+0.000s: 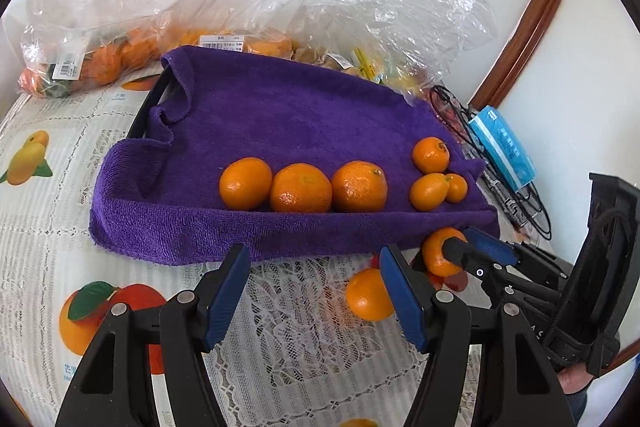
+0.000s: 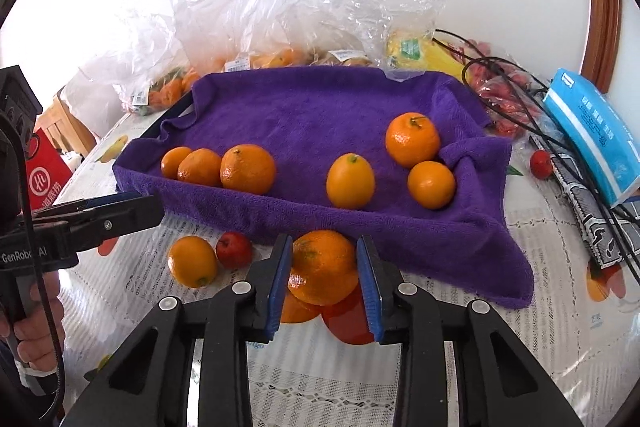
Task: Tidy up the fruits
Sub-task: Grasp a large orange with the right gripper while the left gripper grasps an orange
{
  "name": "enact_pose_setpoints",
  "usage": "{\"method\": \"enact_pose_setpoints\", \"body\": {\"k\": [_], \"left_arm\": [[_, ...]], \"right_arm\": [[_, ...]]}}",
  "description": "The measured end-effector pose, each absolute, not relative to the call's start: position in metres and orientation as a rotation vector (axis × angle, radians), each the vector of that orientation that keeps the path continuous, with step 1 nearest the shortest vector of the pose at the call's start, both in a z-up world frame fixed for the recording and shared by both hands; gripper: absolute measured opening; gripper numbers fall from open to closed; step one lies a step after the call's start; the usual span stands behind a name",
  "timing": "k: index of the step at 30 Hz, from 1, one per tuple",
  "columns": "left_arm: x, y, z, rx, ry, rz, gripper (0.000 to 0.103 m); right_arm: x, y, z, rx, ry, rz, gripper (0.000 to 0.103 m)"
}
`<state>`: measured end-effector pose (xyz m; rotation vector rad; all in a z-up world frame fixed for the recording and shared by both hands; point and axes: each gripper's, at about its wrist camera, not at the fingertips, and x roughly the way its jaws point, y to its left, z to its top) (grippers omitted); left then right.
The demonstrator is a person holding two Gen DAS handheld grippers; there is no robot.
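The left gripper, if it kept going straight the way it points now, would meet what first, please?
Probably the front edge of the purple towel; the open left gripper has only tablecloth before it, though depth is unclear.

left hand-held gripper (image 1: 314,297): black frame | blue pads | silver screws | white lettering | black cable

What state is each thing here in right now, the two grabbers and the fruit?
Right gripper: shut on an orange.
Left gripper: open, empty.
Purple towel: spread out, holding six oranges.
Loose orange: on the tablecloth.
Plastic bags: crumpled, fruit inside.
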<state>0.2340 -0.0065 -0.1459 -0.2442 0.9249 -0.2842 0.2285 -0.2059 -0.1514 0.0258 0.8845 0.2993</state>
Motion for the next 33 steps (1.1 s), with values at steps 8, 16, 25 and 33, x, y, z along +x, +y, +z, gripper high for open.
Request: {"method": "enact_pose_setpoints", "body": {"k": [8,16,25,33], "left_arm": [[0.237,-0.011,-0.15,-0.233,0.937,-0.283,0.064],[0.234,-0.011,-0.148,-0.229,0.917,-0.296,0.064],[0.233,-0.017,-0.15,-0.252,0.951,-0.375,0.064],[0.234,-0.038,-0.161,-0.196,0.984,-0.393,0.06]], "right_arm": [[0.231,-0.201,-0.163,0.014,0.925,0.299,0.043],[0.227,-0.209,-0.151,0.051,0.871,0.322,0.043],[0.227,-0.223,-0.143,0.07,0.834,0.305,0.042],[0.225,-0.238,-0.135,0.126,0.808,0.303,0.042]]}}
